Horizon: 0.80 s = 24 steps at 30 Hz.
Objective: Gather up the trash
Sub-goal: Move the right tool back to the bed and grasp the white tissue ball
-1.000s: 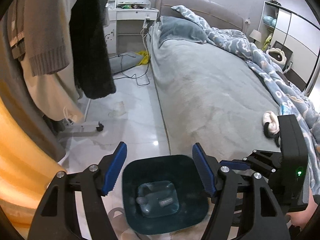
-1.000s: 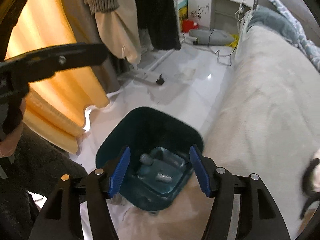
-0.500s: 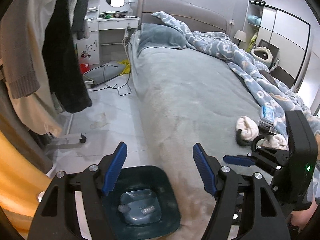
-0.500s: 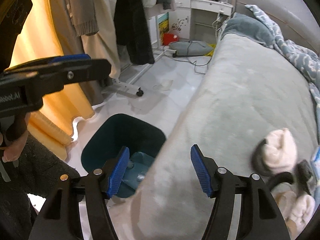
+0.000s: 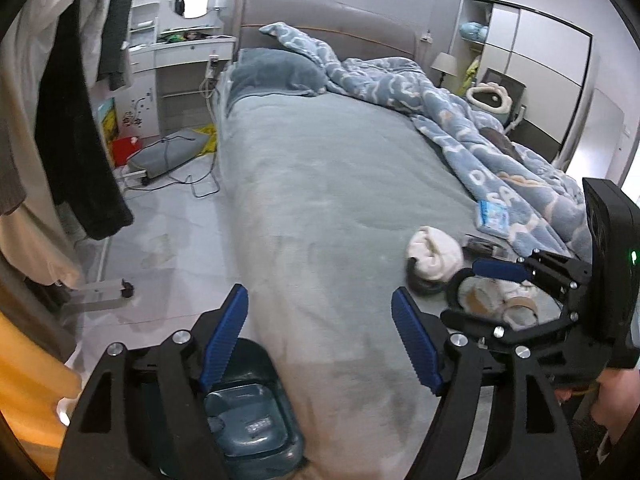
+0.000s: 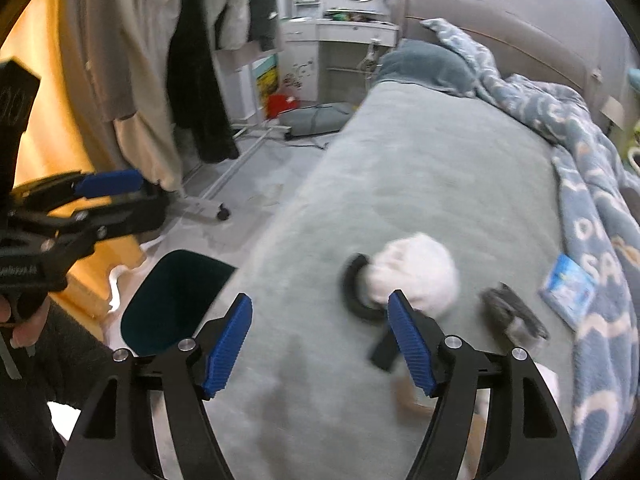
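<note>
A dark teal trash bin (image 5: 256, 416) stands on the floor beside the bed, with a clear plastic container inside; it also shows in the right wrist view (image 6: 172, 300). My left gripper (image 5: 320, 336) is open and empty above the bed edge and bin. My right gripper (image 6: 320, 344) is open and empty over the grey bed (image 6: 420, 200). Just ahead of it lie a white fluffy earmuff with a black band (image 6: 412, 276), a dark crumpled wrapper (image 6: 512, 312) and a blue packet (image 6: 568, 288). The earmuff (image 5: 434, 254) and packet (image 5: 492, 216) show in the left wrist view too.
A blue patterned duvet (image 5: 460, 120) is bunched along the bed's far side. Clothes hang on a wheeled rack (image 5: 80, 120) at the left. Cables and a grey bag (image 5: 168, 156) lie on the floor by a white desk (image 5: 180, 60). An orange curtain (image 6: 44, 128) hangs left.
Both grippers have swung from over the bin up and right toward the bed. The earmuff and wrappers now lie close ahead of the right gripper. Both stay open.
</note>
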Motion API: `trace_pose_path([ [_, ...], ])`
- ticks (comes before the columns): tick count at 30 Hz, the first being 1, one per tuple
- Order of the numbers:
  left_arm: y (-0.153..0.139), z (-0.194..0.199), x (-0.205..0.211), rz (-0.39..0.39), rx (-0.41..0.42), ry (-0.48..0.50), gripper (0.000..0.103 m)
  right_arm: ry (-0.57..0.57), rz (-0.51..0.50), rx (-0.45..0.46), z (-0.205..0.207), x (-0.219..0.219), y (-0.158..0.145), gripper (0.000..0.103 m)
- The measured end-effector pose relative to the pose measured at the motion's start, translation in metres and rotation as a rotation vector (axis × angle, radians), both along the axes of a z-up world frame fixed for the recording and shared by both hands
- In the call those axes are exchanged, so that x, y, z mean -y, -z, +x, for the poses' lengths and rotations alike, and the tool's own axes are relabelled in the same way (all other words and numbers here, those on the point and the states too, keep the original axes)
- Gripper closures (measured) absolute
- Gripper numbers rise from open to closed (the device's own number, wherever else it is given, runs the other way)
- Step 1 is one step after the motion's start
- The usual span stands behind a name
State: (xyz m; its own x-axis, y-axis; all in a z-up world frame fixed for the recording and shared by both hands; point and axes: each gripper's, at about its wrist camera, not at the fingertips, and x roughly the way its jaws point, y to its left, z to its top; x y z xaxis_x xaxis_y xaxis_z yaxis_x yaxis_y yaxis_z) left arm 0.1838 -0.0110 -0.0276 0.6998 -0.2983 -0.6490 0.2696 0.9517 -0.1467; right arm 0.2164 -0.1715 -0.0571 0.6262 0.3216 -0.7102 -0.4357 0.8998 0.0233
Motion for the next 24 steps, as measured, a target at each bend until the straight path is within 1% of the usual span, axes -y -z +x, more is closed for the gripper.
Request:
trace_pose_path([
  [4,0.002,-0.001,0.021,0.024,0.013,0.03,0.022,0.052,0.01,0.001,-0.002,0.026,0.0,0.031],
  [11,0.005,-0.004,0.046,0.006,0.019,0.066,0.02,0.124,0.026,0.002,-0.007,0.064,0.001,0.031],
  [17,0.009,-0.008,0.077,-0.006,0.014,0.152,0.018,0.185,0.04,0.002,-0.011,0.096,0.001,0.031],
  [24,0.02,-0.014,0.116,0.006,0.001,0.249,0.014,0.247,0.099,-0.03,-0.011,0.132,0.01,0.03],
])
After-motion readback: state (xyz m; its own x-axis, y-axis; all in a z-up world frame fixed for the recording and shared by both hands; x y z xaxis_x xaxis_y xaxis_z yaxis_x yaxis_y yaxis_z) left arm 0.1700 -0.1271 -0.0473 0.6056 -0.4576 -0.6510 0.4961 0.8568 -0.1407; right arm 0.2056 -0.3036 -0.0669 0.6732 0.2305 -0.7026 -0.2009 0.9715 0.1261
